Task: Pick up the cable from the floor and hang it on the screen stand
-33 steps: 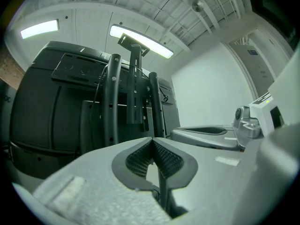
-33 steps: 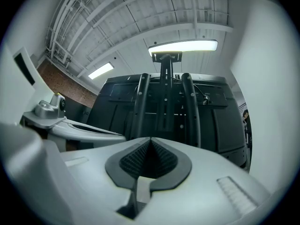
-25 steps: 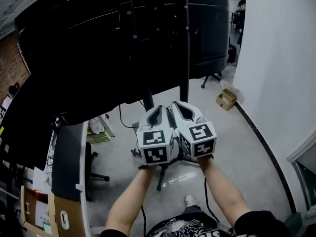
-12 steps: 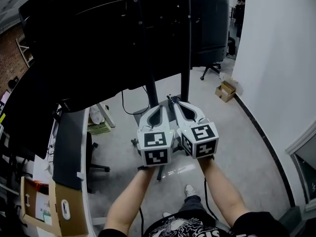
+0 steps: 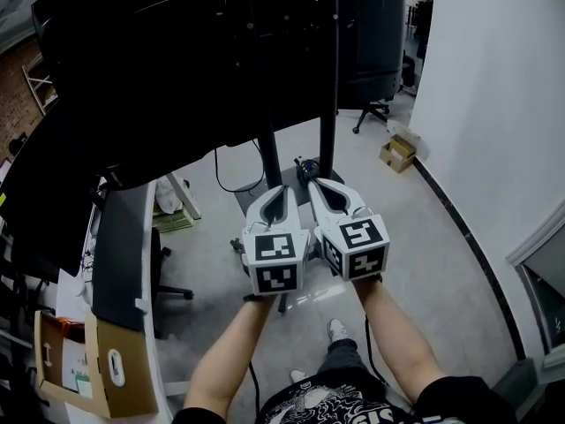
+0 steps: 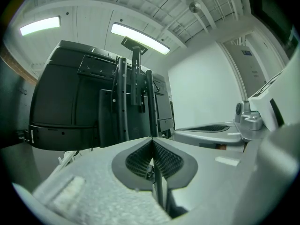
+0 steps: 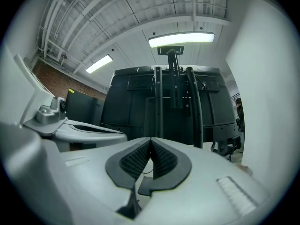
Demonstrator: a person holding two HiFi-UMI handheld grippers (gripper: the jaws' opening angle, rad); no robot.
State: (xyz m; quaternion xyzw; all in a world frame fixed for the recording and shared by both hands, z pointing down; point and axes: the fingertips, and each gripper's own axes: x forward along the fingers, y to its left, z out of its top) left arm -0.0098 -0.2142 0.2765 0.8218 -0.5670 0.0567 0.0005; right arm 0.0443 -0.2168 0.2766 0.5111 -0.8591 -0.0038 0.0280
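In the head view my left gripper point(image 5: 284, 191) and right gripper point(image 5: 311, 184) are held side by side over the floor, both shut and empty. Just beyond their tips rise the two black posts of the screen stand point(image 5: 328, 104), which carry the big black screen point(image 5: 177, 69). A thin black cable point(image 5: 219, 177) hangs from under the screen and loops over the floor to the stand's foot. A small dark plug-like thing point(image 5: 305, 167) lies by the right post. The left gripper point(image 6: 151, 139) and the right gripper point(image 7: 150, 139) each look up at the stand point(image 6: 133, 102) point(image 7: 174, 97).
A grey desk edge point(image 5: 119, 263) and an open cardboard box point(image 5: 106, 374) stand at the lower left, with an office chair point(image 5: 163, 290) beside them. A small box point(image 5: 395, 153) lies by the white wall point(image 5: 494, 104). Another chair point(image 5: 375, 113) and a person point(image 5: 425, 7) are at the back.
Both grippers have stayed shut and together while edging towards the stand. The stand's foot and the plug-like thing have come into view beyond the tips.
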